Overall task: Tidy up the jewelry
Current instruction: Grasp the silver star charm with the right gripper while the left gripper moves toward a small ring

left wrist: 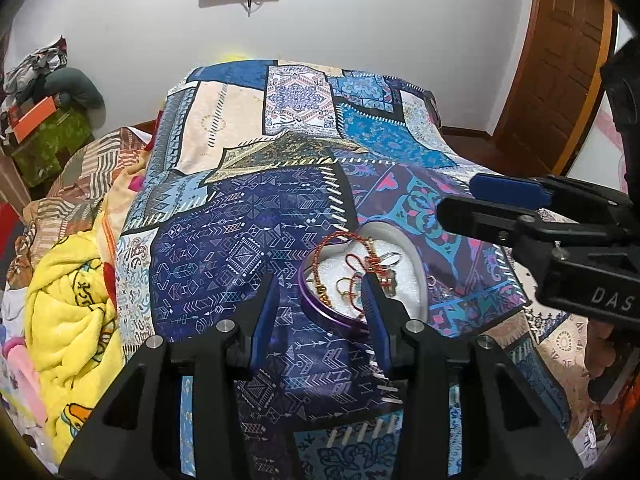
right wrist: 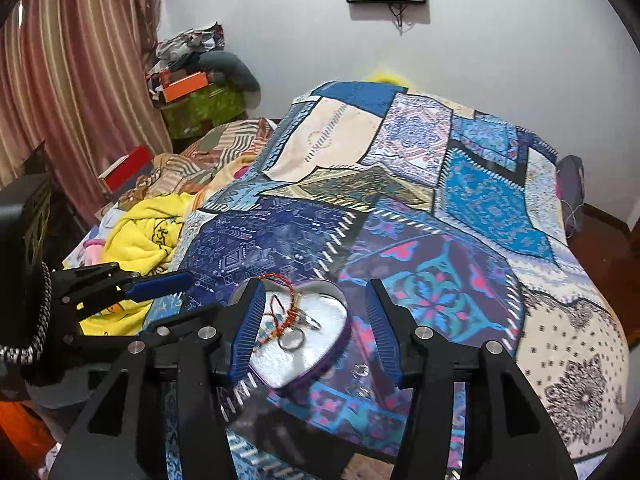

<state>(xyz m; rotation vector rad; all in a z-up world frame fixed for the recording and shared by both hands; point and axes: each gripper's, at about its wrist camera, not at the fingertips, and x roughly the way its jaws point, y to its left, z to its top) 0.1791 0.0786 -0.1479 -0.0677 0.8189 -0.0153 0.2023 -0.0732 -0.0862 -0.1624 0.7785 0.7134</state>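
Resting on the patchwork bedspread, a heart-shaped tin of jewelry was seen; the left claw and right claw were held open over it.

One heart-shaped tin, one red cord bracelet, one silver ring, two tools.

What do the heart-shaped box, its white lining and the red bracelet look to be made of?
Heart-shaped box: probably thin metal, glossy purple wall with a sharp rim. White lining: looks like foam, matte and pebbled. Red bracelet: seemingly braided cord or thread, matte, draped limply over the rim.
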